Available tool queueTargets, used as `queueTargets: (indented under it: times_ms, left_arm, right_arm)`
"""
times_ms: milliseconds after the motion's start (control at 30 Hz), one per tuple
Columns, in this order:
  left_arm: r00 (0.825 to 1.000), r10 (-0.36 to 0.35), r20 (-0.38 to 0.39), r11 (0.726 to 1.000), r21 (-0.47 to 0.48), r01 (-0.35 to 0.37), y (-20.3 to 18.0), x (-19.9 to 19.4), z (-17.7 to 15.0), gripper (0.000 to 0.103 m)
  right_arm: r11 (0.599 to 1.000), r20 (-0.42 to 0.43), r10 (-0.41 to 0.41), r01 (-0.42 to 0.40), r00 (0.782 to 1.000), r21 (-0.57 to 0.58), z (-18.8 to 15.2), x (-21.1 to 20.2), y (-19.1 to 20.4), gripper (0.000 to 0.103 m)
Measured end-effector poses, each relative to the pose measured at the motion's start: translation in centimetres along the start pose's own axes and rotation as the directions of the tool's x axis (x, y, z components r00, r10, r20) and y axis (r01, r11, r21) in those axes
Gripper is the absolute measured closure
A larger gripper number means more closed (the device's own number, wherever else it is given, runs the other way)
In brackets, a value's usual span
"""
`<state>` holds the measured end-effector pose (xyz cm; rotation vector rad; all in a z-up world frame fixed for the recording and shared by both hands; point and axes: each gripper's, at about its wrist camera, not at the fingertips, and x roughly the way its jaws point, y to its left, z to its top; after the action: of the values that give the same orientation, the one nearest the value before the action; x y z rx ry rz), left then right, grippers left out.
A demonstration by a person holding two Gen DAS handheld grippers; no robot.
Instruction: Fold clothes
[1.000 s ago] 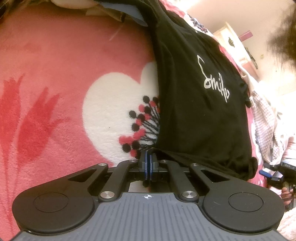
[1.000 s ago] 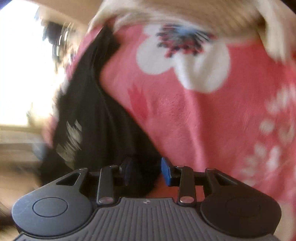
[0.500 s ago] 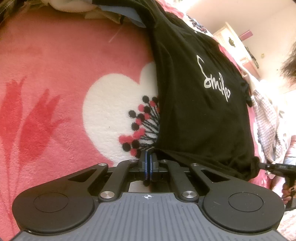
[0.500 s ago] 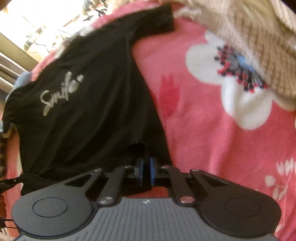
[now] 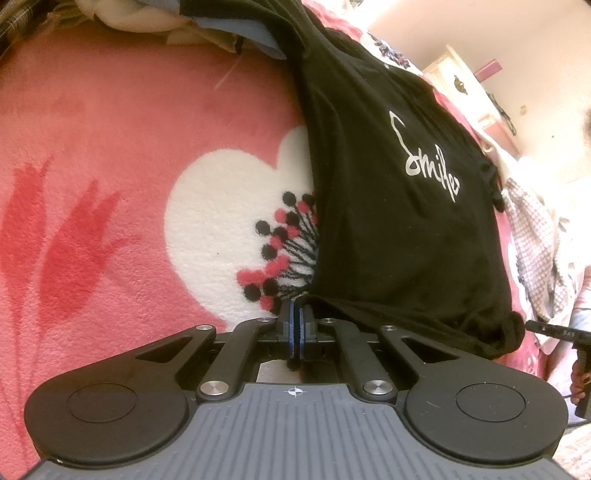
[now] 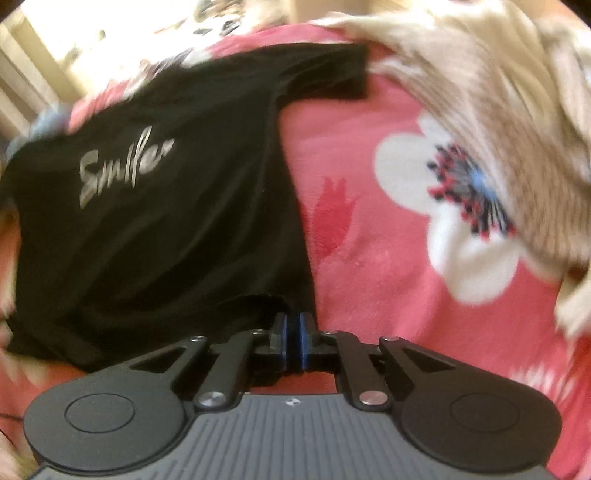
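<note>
A black T-shirt (image 5: pixel 388 221) with white "Smile" lettering lies spread on a pink flowered blanket (image 5: pixel 110 147). My left gripper (image 5: pixel 295 314) is shut on one bottom corner of its hem, low over the blanket. In the right wrist view the same T-shirt (image 6: pixel 166 221) stretches away to the left. My right gripper (image 6: pixel 291 321) pinches the other hem corner; its jaws are opening slightly, with black cloth still between the pads. Part of the right gripper and a hand show at the left view's right edge (image 5: pixel 554 332).
A heap of other clothes lies at the blanket's far end (image 5: pixel 166 18). A checked cloth (image 5: pixel 532 240) lies beyond the shirt. A beige knitted garment (image 6: pixel 498 92) covers the blanket to the right. A light cabinet (image 5: pixel 465 74) stands behind.
The right gripper rolled and swung round until the whole shirt came into its view, and its wide jaws closed on the hem corner. The left gripper kept still, holding its corner.
</note>
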<state>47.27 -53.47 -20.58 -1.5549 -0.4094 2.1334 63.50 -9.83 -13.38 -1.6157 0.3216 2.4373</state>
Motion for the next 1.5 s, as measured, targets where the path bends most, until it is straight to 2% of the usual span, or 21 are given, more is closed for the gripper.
queueTargets:
  times_ms: [100, 300, 333, 367, 400, 500, 533, 667, 733, 800, 867, 900, 967, 1033, 1067, 1100, 1167, 1200, 1267, 1333, 1500]
  left_arm:
    - [1.000, 0.001, 0.001, 1.000, 0.002, -0.001, 0.0, 0.1, 0.0, 0.102]
    - [1.000, 0.007, 0.007, 1.000, 0.005, -0.007, -0.1, 0.1, -0.1, 0.102]
    - [1.000, 0.010, 0.009, 1.000, 0.006, -0.010, -0.1, 0.2, -0.2, 0.102]
    - [1.000, 0.015, 0.013, 1.000, 0.014, -0.016, -0.3, 0.1, -0.2, 0.102]
    - [1.000, 0.021, 0.018, 0.999, 0.023, -0.022, -0.5, 0.0, -0.3, 0.102]
    - [0.998, 0.045, 0.049, 0.997, 0.061, -0.048, -1.6, -1.6, -0.2, 0.103]
    - [0.997, 0.042, 0.068, 0.997, 0.055, -0.046, -2.0, -2.8, 0.1, 0.103]
    - [0.985, 0.024, 0.170, 0.997, 0.073, -0.037, -3.6, -8.9, 2.0, 0.103]
    - [0.993, 0.035, 0.114, 0.995, 0.085, -0.045, -4.1, -10.1, 1.4, 0.103]
    - [0.998, 0.053, 0.030, 0.993, 0.100, -0.056, -4.4, -10.6, 0.3, 0.103]
    - [0.993, 0.089, -0.074, 0.989, 0.123, -0.079, -4.4, -9.9, -1.3, 0.103]
    - [0.993, 0.087, -0.078, 0.989, 0.125, -0.077, -4.4, -10.0, -1.3, 0.103]
    - [0.995, 0.073, -0.067, 0.990, 0.124, -0.064, -4.3, -10.3, -0.8, 0.103]
    - [0.999, 0.040, -0.007, 0.984, 0.173, -0.038, -5.0, -11.7, 0.1, 0.103]
    - [0.999, 0.034, -0.009, 0.979, 0.200, -0.032, -5.3, -12.0, 0.0, 0.103]
    - [0.999, 0.034, -0.039, 0.977, 0.212, -0.025, -5.4, -12.0, -0.6, 0.103]
    - [0.988, 0.036, -0.148, 0.975, 0.222, -0.002, -5.2, -11.1, -2.6, 0.103]
    - [0.979, 0.035, -0.201, 0.974, 0.228, 0.012, -5.0, -10.4, -3.7, 0.103]
    - [0.960, 0.004, -0.281, 0.974, 0.218, 0.060, -4.7, -9.1, -5.3, 0.103]
    - [0.954, -0.015, -0.300, 0.972, 0.221, 0.085, -4.1, -8.1, -5.7, 0.103]
    - [0.914, 0.032, -0.405, 0.936, 0.333, 0.115, -3.9, -5.0, -8.4, 0.103]
  right_arm:
    - [0.997, -0.024, -0.024, 0.022, 0.999, -0.074, 0.3, 0.9, 0.9, 0.082]
    - [0.996, -0.071, -0.042, 0.036, 0.997, -0.086, 0.1, 2.4, 0.8, 0.081]
    - [0.996, -0.077, -0.042, 0.035, 0.996, -0.083, 0.0, 2.7, 0.7, 0.083]
    - [0.996, -0.083, -0.040, 0.034, 0.996, -0.079, -0.1, 3.0, 0.5, 0.099]
    - [0.996, -0.083, -0.048, 0.042, 0.995, -0.074, -0.1, 3.1, 0.4, 0.101]
    - [0.999, -0.021, -0.042, 0.042, 0.999, -0.015, 1.0, 0.3, 0.1, 0.103]
    - [0.999, 0.025, -0.035, 0.035, 0.999, 0.007, 1.9, -1.6, 0.1, 0.102]
    - [0.999, 0.200, -0.040, 0.034, 0.979, 0.034, 5.6, -9.6, -0.2, 0.103]
    - [0.998, 0.160, -0.044, 0.036, 0.986, 0.053, 5.6, -11.2, -0.9, 0.103]
    - [0.995, 0.052, -0.066, 0.062, 0.996, 0.074, 3.9, -10.3, -1.5, 0.103]
    - [0.991, -0.051, -0.079, 0.084, 0.996, 0.102, 2.0, -9.1, -2.0, 0.103]
    - [0.989, -0.070, -0.075, 0.083, 0.995, 0.120, 1.5, -8.8, -2.3, 0.103]
    - [0.991, -0.031, -0.068, 0.071, 0.997, 0.110, 1.9, -9.7, -2.1, 0.103]
    - [0.996, 0.037, -0.069, 0.067, 0.997, 0.062, 3.1, -11.4, -1.2, 0.103]
    - [0.997, 0.071, -0.069, 0.066, 0.995, 0.038, 3.8, -12.3, -0.8, 0.103]
    - [0.997, 0.045, -0.074, 0.072, 0.996, 0.032, 3.4, -12.3, -0.8, 0.103]
    - [0.994, -0.052, -0.096, 0.098, 0.994, 0.042, 1.8, -11.4, -1.3, 0.103]
    - [0.991, -0.118, -0.113, 0.120, 0.987, 0.056, 0.6, -10.6, -1.8, 0.103]
    - [0.987, -0.196, -0.132, 0.148, 0.972, 0.070, -1.1, -9.1, -2.9, 0.103]
    - [0.986, -0.217, -0.140, 0.157, 0.966, 0.061, -1.7, -7.9, -3.2, 0.103]
    - [0.986, -0.293, -0.151, 0.166, 0.944, 0.025, -4.0, -4.7, -3.3, 0.103]
